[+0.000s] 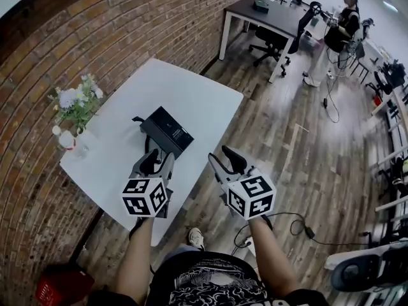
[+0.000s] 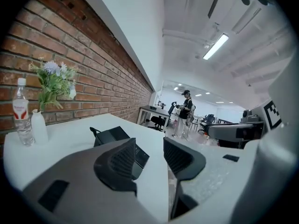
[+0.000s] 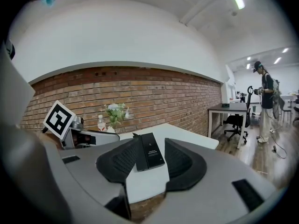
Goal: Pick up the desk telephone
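Desk telephone (image 1: 167, 131) on white table (image 1: 191, 94); left gripper (image 1: 158, 161), right gripper (image 1: 226, 159) near it, jaws apart, holding nothing

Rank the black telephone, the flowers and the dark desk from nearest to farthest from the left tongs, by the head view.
1. Black telephone, just ahead on the white table.
2. Flowers, at the table's left edge.
3. Dark desk, far across the room.
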A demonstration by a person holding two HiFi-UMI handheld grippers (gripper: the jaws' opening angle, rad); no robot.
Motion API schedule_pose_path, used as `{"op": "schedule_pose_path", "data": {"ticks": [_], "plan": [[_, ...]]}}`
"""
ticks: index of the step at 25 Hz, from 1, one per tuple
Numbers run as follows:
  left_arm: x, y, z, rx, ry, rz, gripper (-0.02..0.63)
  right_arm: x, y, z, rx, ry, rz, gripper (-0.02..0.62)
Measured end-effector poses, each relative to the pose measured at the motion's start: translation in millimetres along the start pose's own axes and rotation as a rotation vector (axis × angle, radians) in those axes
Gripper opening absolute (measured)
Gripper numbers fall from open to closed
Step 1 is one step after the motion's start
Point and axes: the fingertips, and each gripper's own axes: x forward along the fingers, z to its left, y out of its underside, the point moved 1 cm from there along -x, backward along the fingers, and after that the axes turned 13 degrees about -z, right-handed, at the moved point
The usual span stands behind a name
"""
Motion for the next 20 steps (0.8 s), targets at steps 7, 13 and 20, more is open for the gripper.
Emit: {"op": "schedule_pose_path", "data": {"ticks": [7, 13, 20], "plan": [[17.9, 0.7, 33.9, -0.064, -0.05, 0.006, 0.173, 48.4, 7.4, 0.1, 0.009, -0.096, 0.047, 0.177], [23.9, 8.5, 56.9, -0.102, -0.104, 0.013, 0.173, 91.8, 17.4, 8.0, 0.011, -0.204, 0.08, 0.194], [41.0, 33.0, 73.9, -0.165, -0.17, 0.053, 0.173, 141.5, 41.2, 4.2, 0.003, -0.369, 0.165, 0.204]]}}
